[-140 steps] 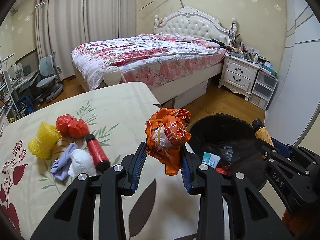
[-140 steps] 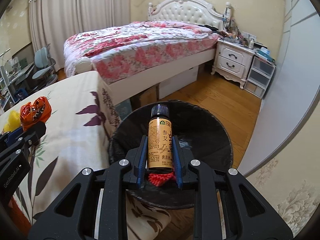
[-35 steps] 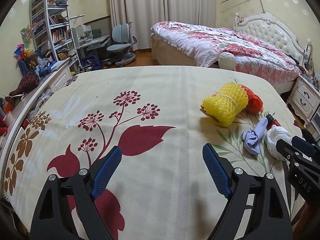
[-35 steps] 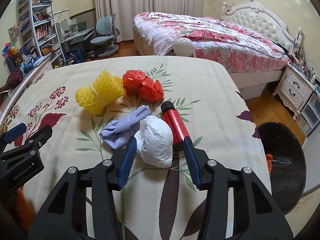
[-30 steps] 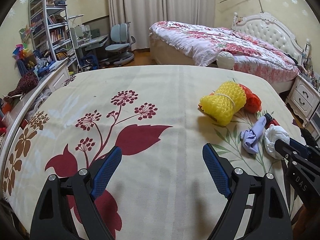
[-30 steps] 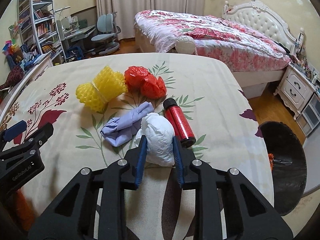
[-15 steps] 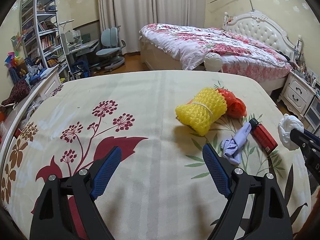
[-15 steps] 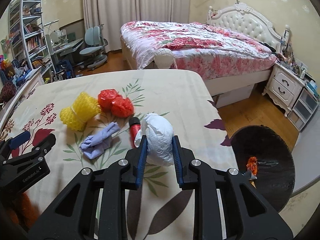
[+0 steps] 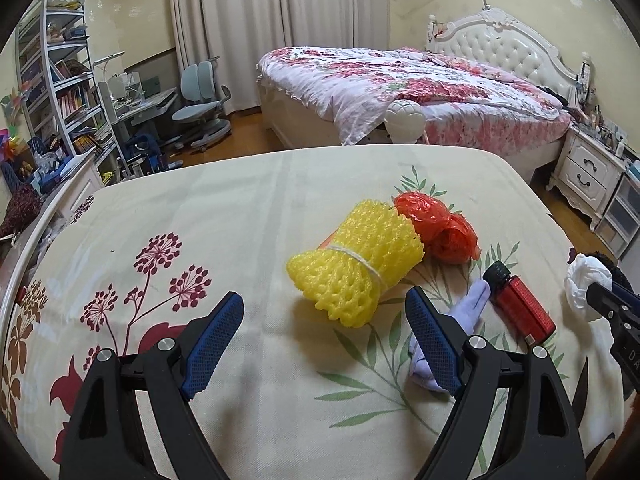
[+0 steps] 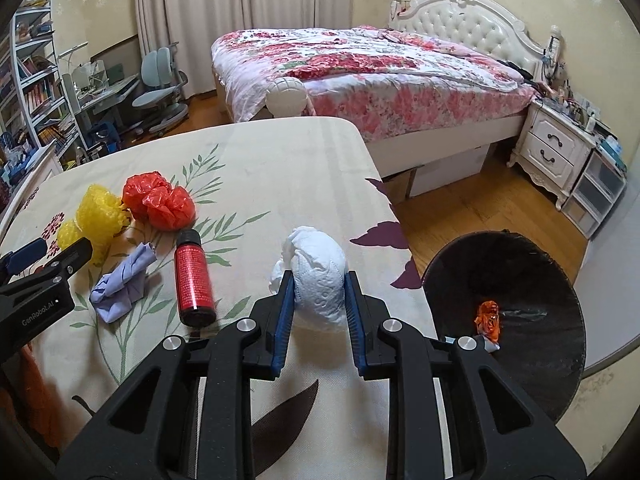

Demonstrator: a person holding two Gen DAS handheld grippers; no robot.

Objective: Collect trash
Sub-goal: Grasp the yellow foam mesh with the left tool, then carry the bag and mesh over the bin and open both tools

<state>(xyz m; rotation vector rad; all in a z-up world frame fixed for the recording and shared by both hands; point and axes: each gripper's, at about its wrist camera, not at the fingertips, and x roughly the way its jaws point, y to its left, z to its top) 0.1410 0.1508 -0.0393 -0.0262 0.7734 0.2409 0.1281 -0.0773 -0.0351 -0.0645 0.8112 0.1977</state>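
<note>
My right gripper point(image 10: 318, 280) is shut on a crumpled white paper wad point(image 10: 316, 276) and holds it above the bed's right edge, left of the black trash bin point(image 10: 520, 264). That wad point(image 9: 586, 286) also shows at the right edge of the left wrist view. My left gripper point(image 9: 324, 314) stands open and empty over the floral bedspread point(image 9: 240, 208), just short of the yellow foam net point(image 9: 356, 268). Beside the net lie a red crumpled plastic bag point(image 9: 444, 228), a red bottle with a black cap point(image 9: 518, 308) and a lilac cloth point(image 9: 468, 312).
The bin holds an orange wrapper point(image 10: 488, 318) and stands on the wooden floor point(image 10: 480, 204) to the right of the bed. Farther off are a second bed with a floral quilt point(image 10: 360, 64), a white nightstand point(image 10: 554, 148), desk chairs point(image 9: 200, 100) and bookshelves point(image 9: 60, 80).
My right gripper has lifted the white wad off the bedspread and carried it right, toward the bin. My left gripper has drifted right, closer to the yellow net, still open.
</note>
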